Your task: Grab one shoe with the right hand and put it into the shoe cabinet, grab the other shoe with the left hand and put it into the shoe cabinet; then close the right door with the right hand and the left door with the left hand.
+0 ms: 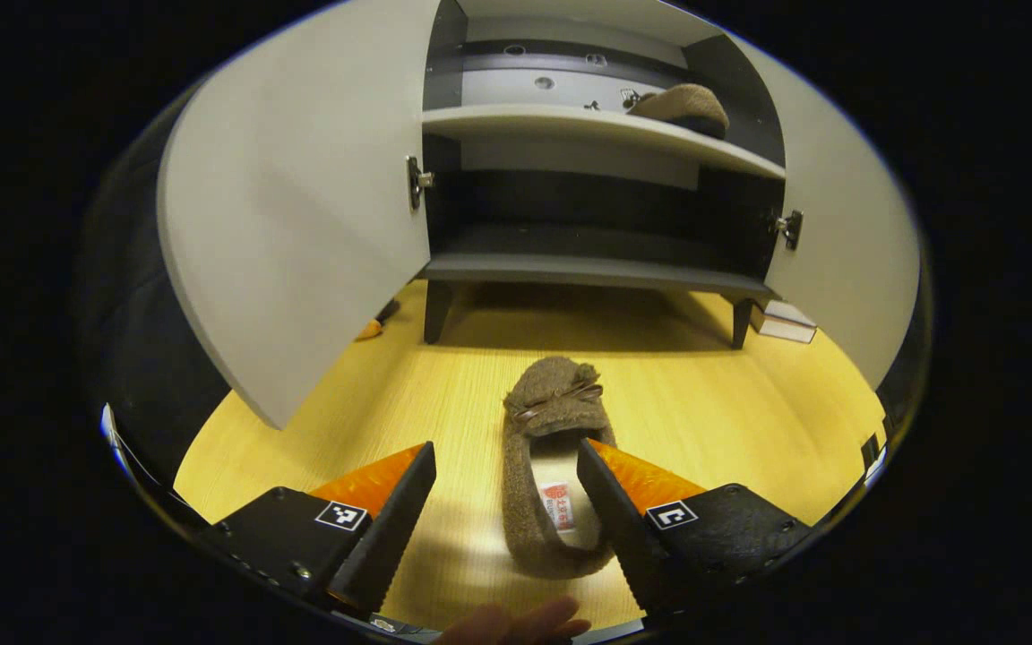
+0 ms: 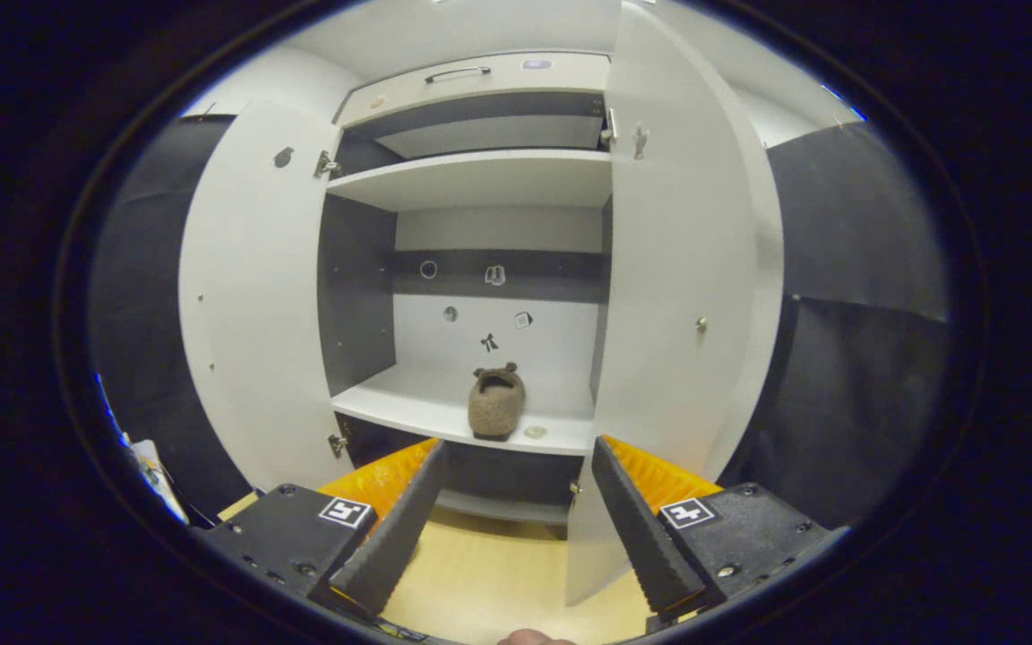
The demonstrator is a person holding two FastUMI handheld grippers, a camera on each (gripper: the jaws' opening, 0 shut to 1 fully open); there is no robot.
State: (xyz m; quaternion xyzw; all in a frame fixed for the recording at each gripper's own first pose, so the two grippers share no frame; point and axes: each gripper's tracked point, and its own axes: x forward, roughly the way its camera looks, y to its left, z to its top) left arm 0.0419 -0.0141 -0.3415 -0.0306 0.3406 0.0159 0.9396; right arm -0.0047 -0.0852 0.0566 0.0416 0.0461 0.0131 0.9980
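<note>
A brown fuzzy slipper [image 1: 552, 466] lies on the yellow wooden floor, toe with a bow pointing at the cabinet. My left gripper [image 1: 507, 466] hangs open over it, fingers on either side of the slipper's rear half without touching. The second brown slipper [image 1: 684, 107] rests on the white middle shelf [image 1: 570, 125] of the shoe cabinet; it is the same slipper [image 2: 495, 405] seen heel-on in the right gripper view. My right gripper [image 2: 516, 466] is open and empty in front of the cabinet. Both doors stand open: left door [image 1: 301, 215] and right door [image 1: 847, 260], again as left door [image 2: 252, 296] and right door [image 2: 677, 296].
The cabinet stands on short dark legs [image 1: 435, 312]. A stack of books [image 1: 785, 321] lies on the floor by its right leg. A small orange object [image 1: 371, 330] lies under the left door. A hand [image 1: 516, 623] shows at the bottom edge.
</note>
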